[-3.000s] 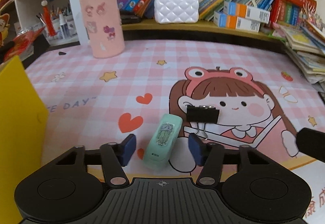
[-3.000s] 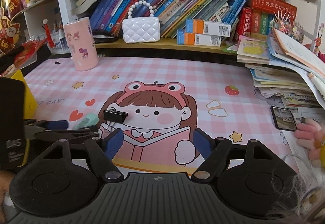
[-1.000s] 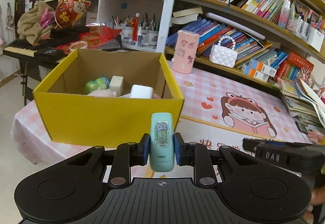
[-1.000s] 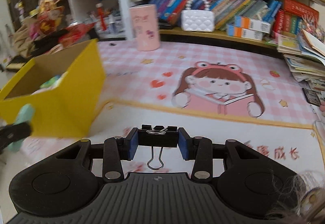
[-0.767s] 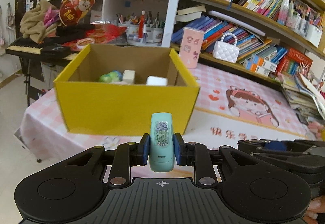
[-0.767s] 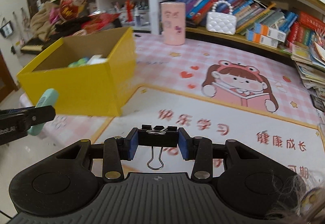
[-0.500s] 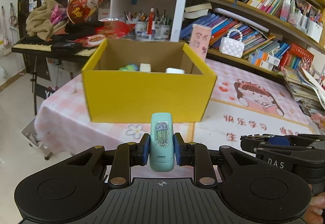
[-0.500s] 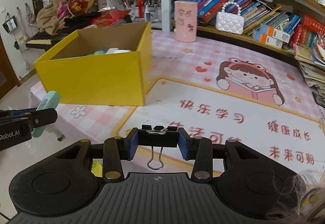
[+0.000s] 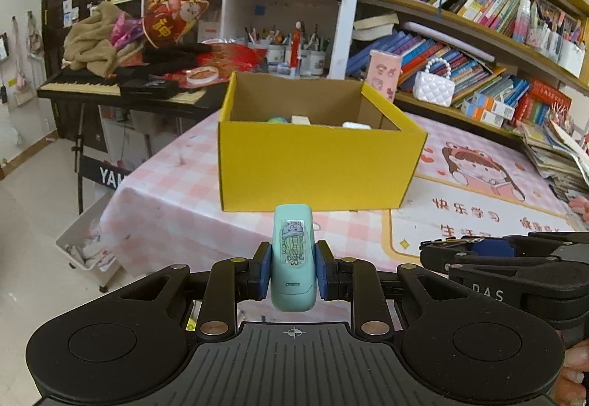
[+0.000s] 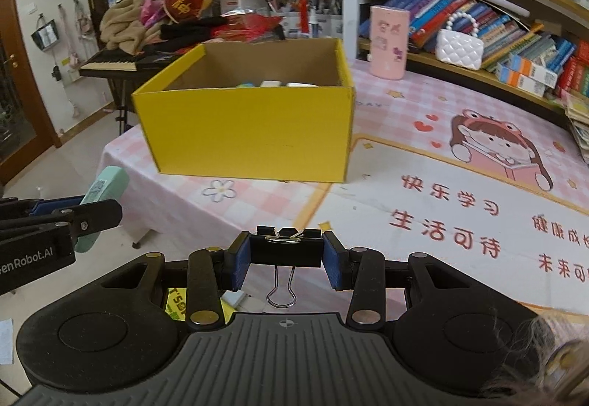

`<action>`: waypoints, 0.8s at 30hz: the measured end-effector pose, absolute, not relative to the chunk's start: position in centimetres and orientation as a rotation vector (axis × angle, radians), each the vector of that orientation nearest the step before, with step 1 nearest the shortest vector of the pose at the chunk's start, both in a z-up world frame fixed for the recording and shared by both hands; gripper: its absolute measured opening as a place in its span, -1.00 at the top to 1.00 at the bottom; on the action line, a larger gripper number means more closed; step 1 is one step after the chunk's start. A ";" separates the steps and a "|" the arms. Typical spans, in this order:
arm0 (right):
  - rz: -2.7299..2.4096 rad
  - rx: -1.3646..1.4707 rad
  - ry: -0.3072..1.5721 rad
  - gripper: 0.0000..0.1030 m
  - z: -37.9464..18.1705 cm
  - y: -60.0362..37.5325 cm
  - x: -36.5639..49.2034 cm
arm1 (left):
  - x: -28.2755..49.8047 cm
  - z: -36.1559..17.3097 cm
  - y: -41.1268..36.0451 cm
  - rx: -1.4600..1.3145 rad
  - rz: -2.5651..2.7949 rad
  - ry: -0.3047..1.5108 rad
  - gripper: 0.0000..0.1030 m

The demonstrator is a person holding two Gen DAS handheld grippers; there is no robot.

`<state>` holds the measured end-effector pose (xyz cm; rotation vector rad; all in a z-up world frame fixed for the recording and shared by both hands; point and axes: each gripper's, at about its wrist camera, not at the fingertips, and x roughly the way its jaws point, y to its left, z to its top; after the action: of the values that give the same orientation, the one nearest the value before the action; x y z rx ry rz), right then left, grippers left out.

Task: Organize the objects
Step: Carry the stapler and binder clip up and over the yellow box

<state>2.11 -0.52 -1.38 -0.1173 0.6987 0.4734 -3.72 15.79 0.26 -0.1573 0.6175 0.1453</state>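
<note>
The mint-green stapler (image 9: 293, 258) with a cartoon sticker on its top stands upright between the blue pads of the left gripper (image 9: 293, 271), whose jaws are clamped on its sides. It is held in the air in front of the yellow cardboard box (image 9: 313, 166), short of the box's near wall and off the near edge of the table (image 9: 165, 192). The black binder clip (image 10: 287, 247) is pinched end to end by the right gripper (image 10: 287, 260), jaws closed on it, one wire handle hanging down below it. This clip is also held in the air in front of the box, nearer the box's right corner, above the mat with red characters (image 10: 441, 221).

The box is open at the top and sits on the pink checked tablecloth; a few small pale and green things (image 9: 305, 120) show inside it, too hidden to name. Behind the box, to its right, stand a pink cylinder holder (image 10: 388, 41) and a white quilted purse (image 10: 458, 48) in front of shelves of books (image 10: 497, 26). Behind the box to its left a keyboard (image 9: 92, 85) carries a heap of cloth.
</note>
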 end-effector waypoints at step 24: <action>0.593 -0.294 0.471 0.26 2.4 7.5 17.0 | 10.8 3.8 18.7 -0.141 0.221 0.444 0.55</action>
<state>16.98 7.46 2.40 -0.2936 0.4708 0.5927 10.84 18.74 3.79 -0.1408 0.4441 0.2210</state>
